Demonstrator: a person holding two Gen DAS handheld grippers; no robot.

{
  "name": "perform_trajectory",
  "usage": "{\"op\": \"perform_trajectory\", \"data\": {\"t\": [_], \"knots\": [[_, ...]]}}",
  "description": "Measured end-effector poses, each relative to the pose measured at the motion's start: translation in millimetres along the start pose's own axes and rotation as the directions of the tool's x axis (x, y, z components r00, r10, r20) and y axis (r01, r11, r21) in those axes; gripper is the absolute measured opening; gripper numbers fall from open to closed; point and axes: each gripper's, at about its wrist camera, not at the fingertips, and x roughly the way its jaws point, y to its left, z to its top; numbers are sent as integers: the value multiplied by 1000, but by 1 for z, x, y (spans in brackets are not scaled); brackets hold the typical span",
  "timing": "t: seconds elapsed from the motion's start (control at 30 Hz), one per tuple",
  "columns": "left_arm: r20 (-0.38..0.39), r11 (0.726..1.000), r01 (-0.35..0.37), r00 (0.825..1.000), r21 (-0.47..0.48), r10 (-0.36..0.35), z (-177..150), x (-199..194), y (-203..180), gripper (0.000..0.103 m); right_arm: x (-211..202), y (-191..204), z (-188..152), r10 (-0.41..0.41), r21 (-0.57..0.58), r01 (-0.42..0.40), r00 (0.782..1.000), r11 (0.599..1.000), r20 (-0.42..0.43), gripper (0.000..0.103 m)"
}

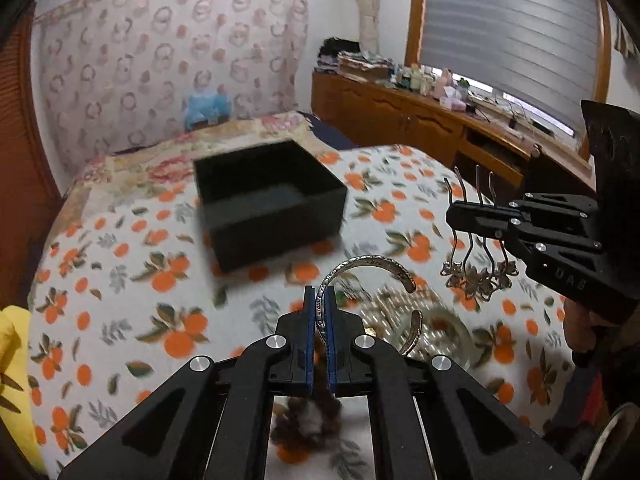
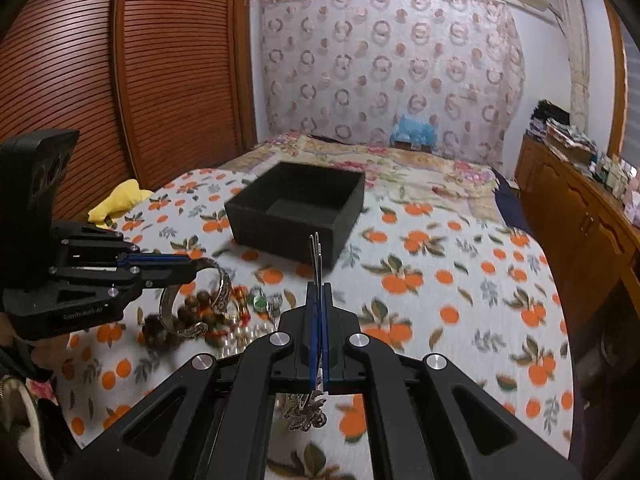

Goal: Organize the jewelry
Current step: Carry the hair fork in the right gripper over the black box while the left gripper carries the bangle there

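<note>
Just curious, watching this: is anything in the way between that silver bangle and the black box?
Nothing visible. The silver bangle, pinched in the left hand-held gripper, faces only bare patterned cloth before the open, empty-looking black box.

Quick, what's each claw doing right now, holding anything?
Left claw: closed on the silver cuff bracelet.
Right claw: closed on the flower hair comb, prongs pointing up.
</note>
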Motion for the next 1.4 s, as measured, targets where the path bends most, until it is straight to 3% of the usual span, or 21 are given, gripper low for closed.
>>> {"op": "perform_trajectory", "data": {"t": [0.4, 0.63, 0.97, 1.2, 1.33, 1.4], "knots": [[38, 996, -66, 997, -57, 69, 34, 6, 47, 4, 44, -4, 82, 75, -74, -71, 996, 995, 55, 2], [50, 992, -95, 994, -80, 99, 54, 11, 73, 4, 97, -6, 116, 117, -90, -115, 993, 989, 18, 2], [37, 989, -111, 993, -102, 116, 60, 24, 98, 4, 158, -8, 119, 60, -158, -68, 997, 985, -56, 2], [31, 985, -130, 990, -116, 135, 60, 26, 111, 4, 166, 1, 119, -12, -235, 6, 1000, 972, -23, 2], [36, 983, -137, 989, -124, 143, 62, 25, 114, 4, 170, 1, 117, -13, -241, 3, 999, 971, -40, 3], [37, 982, -141, 988, -124, 147, 63, 24, 115, 4, 167, 0, 115, 25, -219, -37, 998, 975, -58, 3]]}}
